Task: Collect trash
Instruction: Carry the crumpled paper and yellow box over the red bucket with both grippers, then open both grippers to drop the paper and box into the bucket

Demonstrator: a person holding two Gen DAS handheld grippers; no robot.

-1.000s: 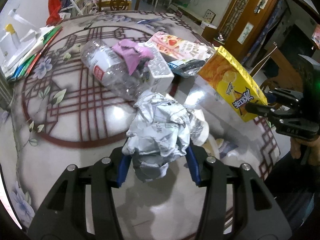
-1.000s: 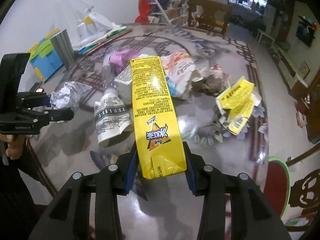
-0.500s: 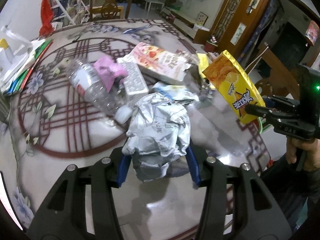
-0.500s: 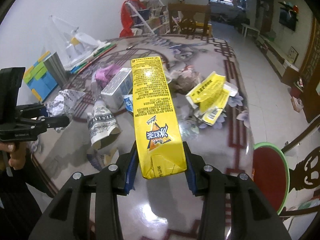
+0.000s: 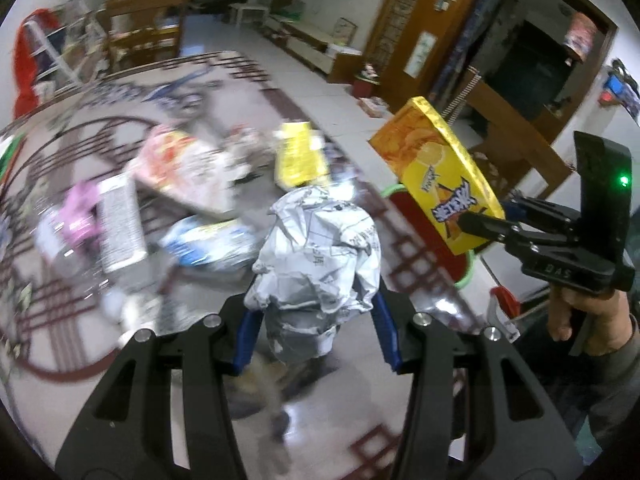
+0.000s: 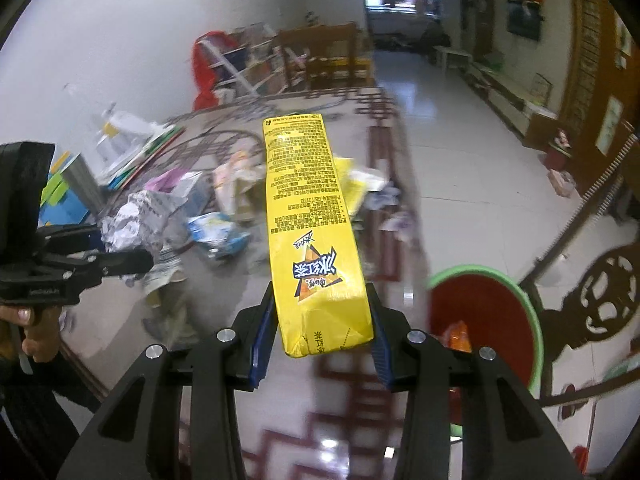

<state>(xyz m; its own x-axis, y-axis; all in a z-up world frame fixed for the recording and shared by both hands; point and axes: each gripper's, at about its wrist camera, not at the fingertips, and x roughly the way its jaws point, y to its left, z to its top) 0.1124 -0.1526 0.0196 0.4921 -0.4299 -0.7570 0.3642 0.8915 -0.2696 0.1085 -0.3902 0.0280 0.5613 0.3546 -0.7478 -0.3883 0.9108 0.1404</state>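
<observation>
My left gripper (image 5: 316, 330) is shut on a crumpled ball of newspaper (image 5: 318, 256), held above the patterned table (image 5: 360, 420). The same paper ball (image 6: 136, 220) shows at the left of the right wrist view in that gripper (image 6: 132, 258). My right gripper (image 6: 320, 334) is shut on a long yellow drink carton (image 6: 310, 232), which sticks out forward over the table's edge. In the left wrist view that carton (image 5: 440, 172) hangs at the right in the right gripper (image 5: 480, 220). A red bin with a green rim (image 6: 480, 328) stands on the floor beside the table, low right of the carton.
More trash lies on the table (image 6: 280, 420): a clear bottle with a pink wrapper (image 5: 76, 216), a white box (image 5: 120, 220), a snack bag (image 5: 176, 168), yellow wrappers (image 5: 298, 156). The bin (image 5: 466, 272) peeks past the table's right edge. A carved wooden chair (image 6: 600, 288) stands by the bin.
Both grippers have swung to the right and risen a little with their loads. The table's edge and the red bin have come into view; the trash pile has slid left.
</observation>
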